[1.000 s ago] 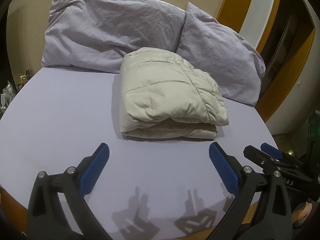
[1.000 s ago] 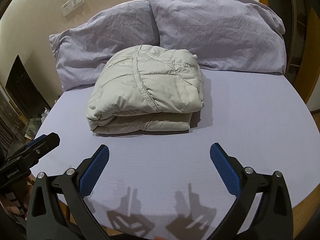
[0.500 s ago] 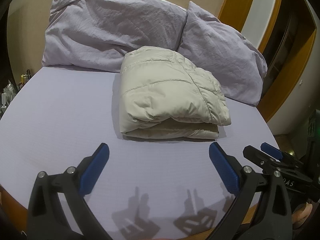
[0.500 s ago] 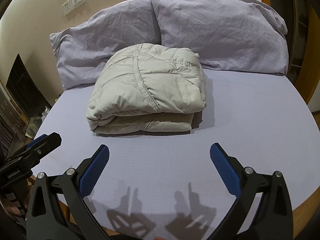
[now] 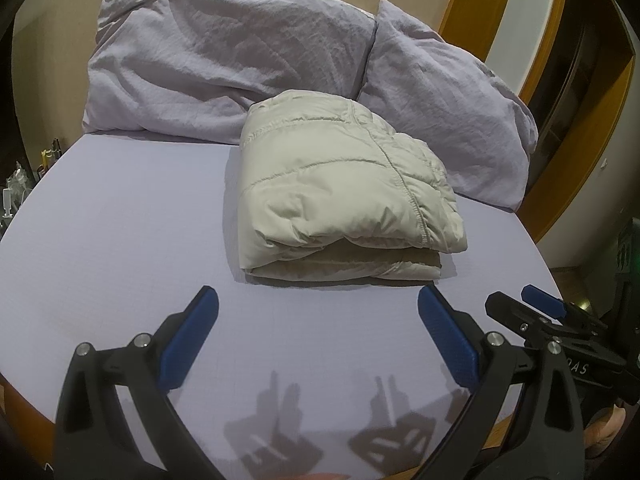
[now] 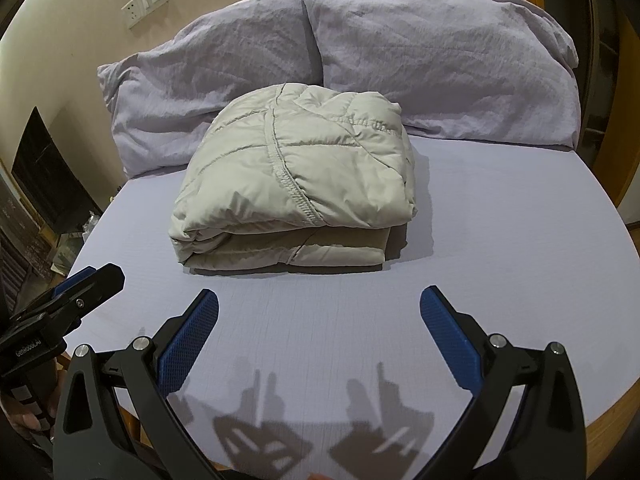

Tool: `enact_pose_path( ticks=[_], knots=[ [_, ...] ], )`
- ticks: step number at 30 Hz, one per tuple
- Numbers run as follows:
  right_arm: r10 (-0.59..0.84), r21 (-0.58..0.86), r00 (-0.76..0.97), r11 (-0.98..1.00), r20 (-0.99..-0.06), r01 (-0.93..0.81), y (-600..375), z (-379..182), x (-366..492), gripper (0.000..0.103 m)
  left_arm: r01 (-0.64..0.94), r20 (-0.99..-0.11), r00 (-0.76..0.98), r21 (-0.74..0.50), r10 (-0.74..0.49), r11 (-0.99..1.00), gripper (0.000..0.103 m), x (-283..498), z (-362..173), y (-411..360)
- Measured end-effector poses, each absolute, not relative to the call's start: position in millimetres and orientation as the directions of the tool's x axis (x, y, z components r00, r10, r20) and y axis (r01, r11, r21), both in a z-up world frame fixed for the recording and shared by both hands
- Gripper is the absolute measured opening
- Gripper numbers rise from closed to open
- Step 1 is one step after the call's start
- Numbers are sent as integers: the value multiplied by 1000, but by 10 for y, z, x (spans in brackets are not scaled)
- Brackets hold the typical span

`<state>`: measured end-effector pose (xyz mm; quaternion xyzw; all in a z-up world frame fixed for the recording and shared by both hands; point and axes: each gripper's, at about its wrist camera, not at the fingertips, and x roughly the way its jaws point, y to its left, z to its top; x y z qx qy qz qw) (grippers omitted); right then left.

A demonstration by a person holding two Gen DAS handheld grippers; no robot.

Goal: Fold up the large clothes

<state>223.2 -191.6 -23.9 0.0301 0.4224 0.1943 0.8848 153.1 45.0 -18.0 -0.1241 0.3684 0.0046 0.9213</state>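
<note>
A beige quilted puffer jacket (image 5: 340,192) lies folded into a thick rectangular bundle on the lilac bed sheet (image 5: 120,248), its folded edge facing me; it also shows in the right wrist view (image 6: 296,184). My left gripper (image 5: 318,320) is open and empty, hovering over the sheet just short of the bundle. My right gripper (image 6: 319,320) is open and empty too, likewise in front of the bundle. The right gripper shows at the right edge of the left wrist view (image 5: 536,312), and the left gripper at the left edge of the right wrist view (image 6: 80,292).
Two lilac pillows (image 5: 224,60) (image 5: 448,120) lean against the wall behind the jacket. The bed's wooden edge (image 6: 616,408) runs below the grippers. A wooden door frame (image 5: 580,152) stands at the right, a wall socket plate (image 6: 146,2) at upper left, clutter (image 6: 44,208) beside the bed.
Both views have drifted slightly nearer to the folded jacket. Both grippers stay open and the jacket has not moved.
</note>
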Motion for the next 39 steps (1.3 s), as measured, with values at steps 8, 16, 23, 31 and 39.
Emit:
enact_pose_path(
  ticks=[8,16,23,31,39],
  knots=[
    [370,218,565,922,-737,-320,-1909,-253,2256,102,-102,-681,727,-225,-82,969,100,1559,-189,454],
    [370,218,565,922,-737,-319,-1896,-255,2265,102,-98,-682,726,-224,-85,970,100,1563,-192,464],
    [371,218,564,922,-738,-321,-1896,-255,2271,102,-104,-686,723,-228,-84,968,100,1603,-217,502],
    [369,217,565,923,-738,-318,-1882,-257,2272,102,-105,-689,720,-230,-86,968,100,1609,-227,521],
    [369,217,563,923,-740,-319,-1880,-268,2281,102,-102,-689,719,-229,-87,968,100,1613,-232,512]
  ],
)
